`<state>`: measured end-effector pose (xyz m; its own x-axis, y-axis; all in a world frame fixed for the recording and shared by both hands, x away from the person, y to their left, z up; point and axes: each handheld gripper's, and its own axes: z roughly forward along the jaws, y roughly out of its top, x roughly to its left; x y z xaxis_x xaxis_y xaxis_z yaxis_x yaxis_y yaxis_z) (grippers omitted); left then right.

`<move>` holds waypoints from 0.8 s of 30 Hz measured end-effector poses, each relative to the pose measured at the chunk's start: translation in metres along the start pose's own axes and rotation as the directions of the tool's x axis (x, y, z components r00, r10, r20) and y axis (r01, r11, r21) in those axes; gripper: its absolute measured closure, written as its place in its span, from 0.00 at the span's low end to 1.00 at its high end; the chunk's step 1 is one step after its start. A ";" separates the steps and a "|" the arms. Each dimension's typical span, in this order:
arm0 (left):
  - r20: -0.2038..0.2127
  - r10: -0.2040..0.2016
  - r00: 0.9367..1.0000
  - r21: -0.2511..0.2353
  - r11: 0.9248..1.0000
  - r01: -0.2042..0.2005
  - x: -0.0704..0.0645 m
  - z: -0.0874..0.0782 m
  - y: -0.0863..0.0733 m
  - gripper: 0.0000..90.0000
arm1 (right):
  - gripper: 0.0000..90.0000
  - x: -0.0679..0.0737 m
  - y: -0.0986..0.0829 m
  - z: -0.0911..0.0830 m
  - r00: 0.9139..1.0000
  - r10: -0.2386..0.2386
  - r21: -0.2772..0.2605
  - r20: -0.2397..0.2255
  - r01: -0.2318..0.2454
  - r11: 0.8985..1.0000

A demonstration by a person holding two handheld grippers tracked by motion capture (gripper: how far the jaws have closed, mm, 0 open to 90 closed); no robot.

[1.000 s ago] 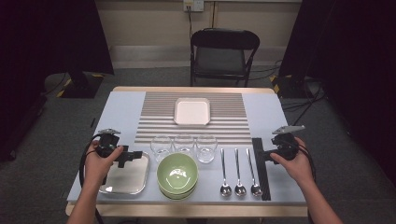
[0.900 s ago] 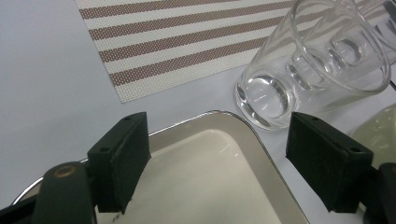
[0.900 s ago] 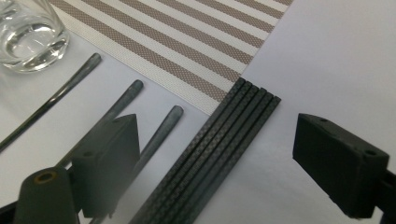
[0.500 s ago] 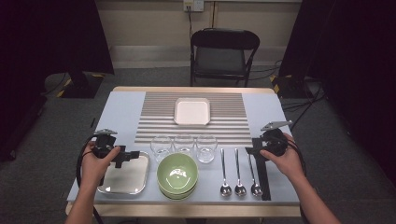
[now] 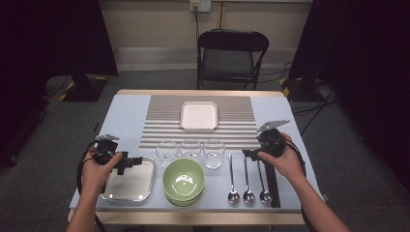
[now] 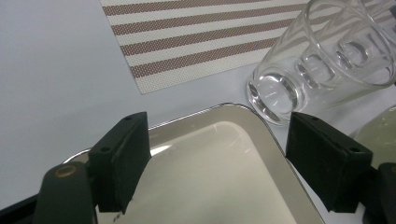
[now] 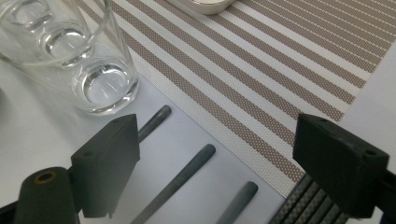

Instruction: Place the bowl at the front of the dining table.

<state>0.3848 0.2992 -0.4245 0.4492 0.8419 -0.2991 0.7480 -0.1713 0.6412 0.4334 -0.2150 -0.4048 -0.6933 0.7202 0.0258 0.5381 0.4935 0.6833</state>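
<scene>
While both tools gape wide and empty, the left tool (image 5: 126, 164) over the steel tray (image 5: 129, 186) and the right tool (image 5: 250, 153) over the spoons' (image 5: 247, 174) handles, nothing is yet lifted.

right claw (image 5: 252, 153) moved inward, now over spoon handles (image 5: 245, 162) | left claw (image 5: 129, 163) shifted onto tray (image 5: 145, 186) corner

Glossy metal tray (image 6: 224, 177), clear glass tumbler (image 6: 327, 60), woven striped placemat (image 7: 261, 70).
</scene>
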 end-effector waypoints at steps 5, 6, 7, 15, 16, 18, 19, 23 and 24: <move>0.003 0.003 1.000 0.008 1.000 -0.003 0.000 0.001 -0.001 0.24 | 0.15 0.008 0.008 0.000 1.000 -0.020 -0.003 -0.007 0.020 1.000; 0.004 0.002 1.000 0.005 1.000 -0.002 0.000 0.001 -0.001 0.24 | 0.15 0.009 0.010 0.000 1.000 -0.023 -0.007 -0.010 0.023 1.000; 0.005 0.001 1.000 0.004 1.000 -0.001 0.001 0.001 -0.001 0.24 | 0.15 0.011 0.012 0.000 1.000 -0.028 -0.003 -0.014 0.028 1.000; 0.003 0.000 1.000 -0.004 1.000 0.000 0.002 -0.001 -0.002 0.24 | 0.15 0.023 0.021 0.001 0.997 -0.064 -0.002 -0.032 0.064 0.998; 0.007 0.003 1.000 -0.002 1.000 -0.003 0.002 -0.001 -0.002 0.24 | 0.15 0.025 0.023 0.002 0.997 -0.065 0.001 -0.034 0.065 0.998; 0.005 -0.002 1.000 -0.006 1.000 0.002 0.002 -0.001 -0.002 0.24 | 0.15 0.028 0.025 0.003 0.997 -0.069 -0.001 -0.035 0.069 0.998; 0.008 -0.005 1.000 -0.007 1.000 0.005 0.001 -0.001 -0.002 0.24 | 0.15 0.029 0.026 0.003 0.997 -0.067 -0.002 -0.040 0.067 0.998; 0.005 0.000 1.000 -0.006 1.000 0.000 0.001 -0.002 -0.003 0.24 | 0.15 0.035 0.031 0.004 0.996 -0.078 -0.005 -0.049 0.078 0.997; 0.006 0.001 1.000 -0.004 1.000 -0.001 0.001 -0.002 -0.003 0.24 | 0.15 0.036 0.033 0.004 0.995 -0.083 -0.006 -0.053 0.082 0.997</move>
<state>0.3823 0.3021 -0.4249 0.4531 0.8387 -0.3022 0.7454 -0.1705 0.6445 0.4275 -0.1708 -0.3844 -0.7597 0.6503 0.0075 0.4760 0.5481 0.6878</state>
